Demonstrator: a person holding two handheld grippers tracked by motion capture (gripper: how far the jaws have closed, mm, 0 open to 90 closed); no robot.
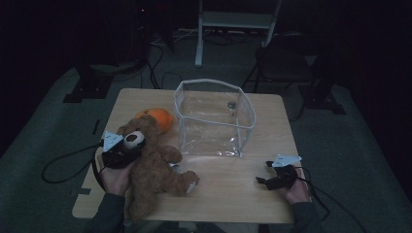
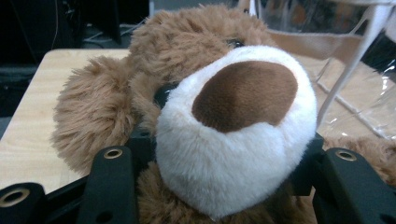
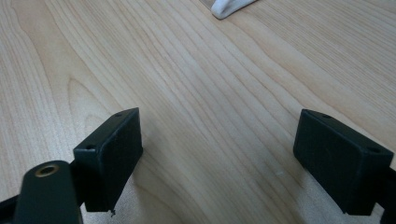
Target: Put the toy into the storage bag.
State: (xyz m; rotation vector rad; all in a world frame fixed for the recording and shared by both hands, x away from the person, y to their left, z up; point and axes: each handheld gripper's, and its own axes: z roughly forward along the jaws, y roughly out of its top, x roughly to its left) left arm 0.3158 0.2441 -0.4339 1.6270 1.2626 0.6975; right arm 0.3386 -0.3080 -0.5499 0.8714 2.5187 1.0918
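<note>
One fluffy brown teddy bear (image 1: 153, 167) with a white snout lies on the table (image 1: 233, 194), its snout pinched by the left gripper (image 1: 119, 150); the right gripper (image 1: 272, 177) rests with jaws spread; one clear bag (image 1: 214, 119) stands behind.

clear bag (image 1: 214, 121): upright, mid-table | orange plush (image 1: 158, 117): left of bag | table (image 1: 243, 194): light wood

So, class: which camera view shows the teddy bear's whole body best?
The high view: the teddy bear lies on the table from head to feet, beside the clear bag, with the left gripper at its head. The left gripper view gives just its muzzle between the fingers. The right gripper view faces bare table.
</note>
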